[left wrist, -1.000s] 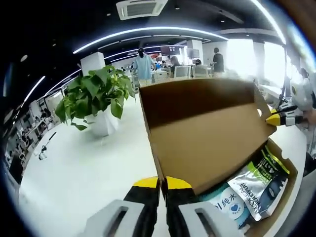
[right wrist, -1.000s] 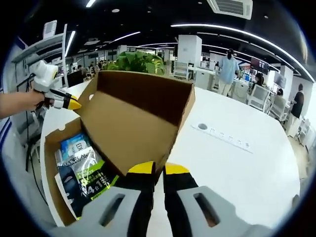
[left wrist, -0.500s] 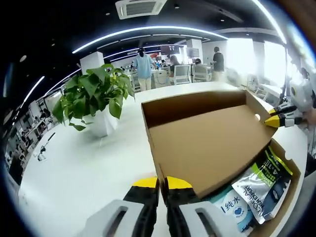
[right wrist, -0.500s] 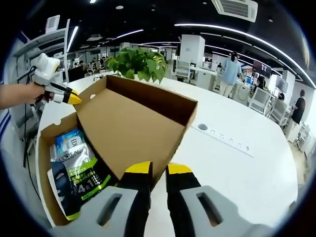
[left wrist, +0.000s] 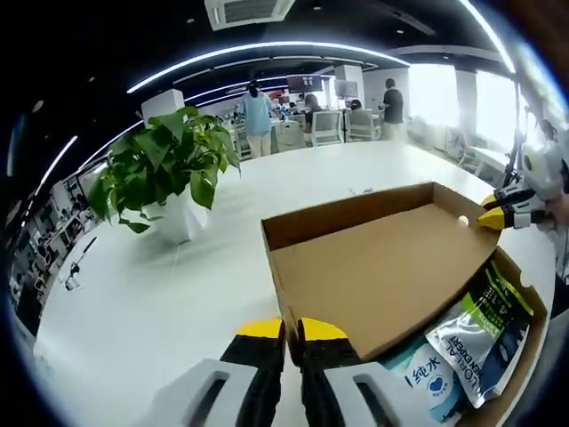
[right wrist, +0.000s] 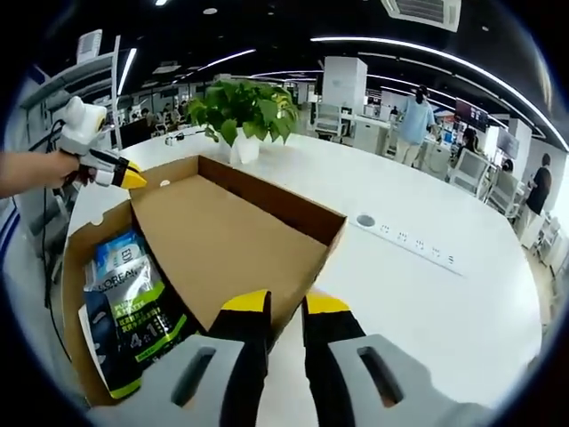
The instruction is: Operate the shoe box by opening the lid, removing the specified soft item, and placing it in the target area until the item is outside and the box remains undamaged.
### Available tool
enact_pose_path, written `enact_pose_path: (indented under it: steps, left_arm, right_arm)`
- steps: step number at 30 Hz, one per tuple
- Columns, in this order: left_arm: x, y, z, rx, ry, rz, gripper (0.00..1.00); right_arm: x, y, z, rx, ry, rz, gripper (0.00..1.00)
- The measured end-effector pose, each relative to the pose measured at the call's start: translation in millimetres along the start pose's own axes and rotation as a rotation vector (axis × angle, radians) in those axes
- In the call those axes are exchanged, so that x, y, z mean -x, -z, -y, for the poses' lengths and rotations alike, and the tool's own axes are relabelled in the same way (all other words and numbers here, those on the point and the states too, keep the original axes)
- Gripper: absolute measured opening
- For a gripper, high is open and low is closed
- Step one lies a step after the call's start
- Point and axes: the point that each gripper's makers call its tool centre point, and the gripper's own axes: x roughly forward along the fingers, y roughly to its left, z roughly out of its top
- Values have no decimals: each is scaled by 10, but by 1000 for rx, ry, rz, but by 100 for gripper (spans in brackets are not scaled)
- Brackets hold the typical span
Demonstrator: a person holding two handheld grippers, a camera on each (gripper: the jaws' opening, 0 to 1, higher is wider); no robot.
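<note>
The shoe box [left wrist: 524,338] sat at lower right on the white table [left wrist: 160,294], pouches [left wrist: 476,334] inside. Each gripper's jaws pinched a lid [left wrist: 382,267] corner: left gripper [left wrist: 284,331] at bottom centre, right gripper [right wrist: 285,304] likewise.

Left hand-held gripper [left wrist: 284,331] and right hand-held gripper [right wrist: 285,307]: grey slotted bodies, 2 black jaws each, yellow tips

Lid [left wrist: 378,267] swung further back, lower; more of packets [right wrist: 124,307] uncovered.
</note>
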Motion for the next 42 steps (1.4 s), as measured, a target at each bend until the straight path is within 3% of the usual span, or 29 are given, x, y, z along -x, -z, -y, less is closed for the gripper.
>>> enact_pose_path:
  steps: [15, 19, 21, 22, 42]
  left_arm:
    - [-101, 82, 29, 12, 3, -47, 5]
    - [-138, 108, 29, 19, 10, -60, 5]
    - [-155, 127, 39, 27, 14, -73, 5]
    - [-162, 138, 43, 31, 15, -78, 5]
    - [-78, 182, 98, 53, 26, -103, 8]
  right_arm:
    - [-64, 91, 37, -66, 8, -30, 12]
    - [-84, 109, 41, -60, 15, -36, 12]
    - [-99, 134, 3, 30, -2, -51, 7]
    - [-106, 111, 31, 53, 22, -39, 6]
    - [18, -20, -63, -11, -12, 8, 7]
